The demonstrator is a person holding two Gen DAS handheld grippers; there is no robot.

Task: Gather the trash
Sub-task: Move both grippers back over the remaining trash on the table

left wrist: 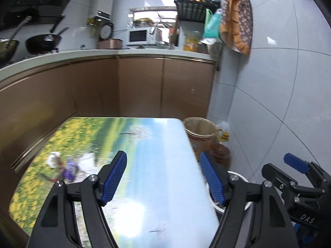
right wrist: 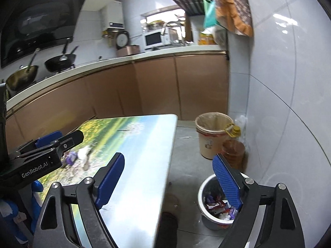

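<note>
Right wrist view: my right gripper [right wrist: 168,177] and left gripper [left wrist: 163,177] gape empty; light wrappers [left wrist: 68,166] on the surface [left wrist: 155,144] could skid away, missing the bin [right wrist: 203,210].

table [right wrist: 144,165] printed with yellow flowers and blue sky; purple and white trash [right wrist: 78,157]; white bin [right wrist: 201,198].

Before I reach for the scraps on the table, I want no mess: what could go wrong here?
1. The trash pieces lie bunched together, so one open left tool may grab only part and scatter the rest.
2. The white bin sits on the floor beside the table; a drop released early might miss it.
3. The oil bottle stands close behind the bin and could get knocked.
</note>
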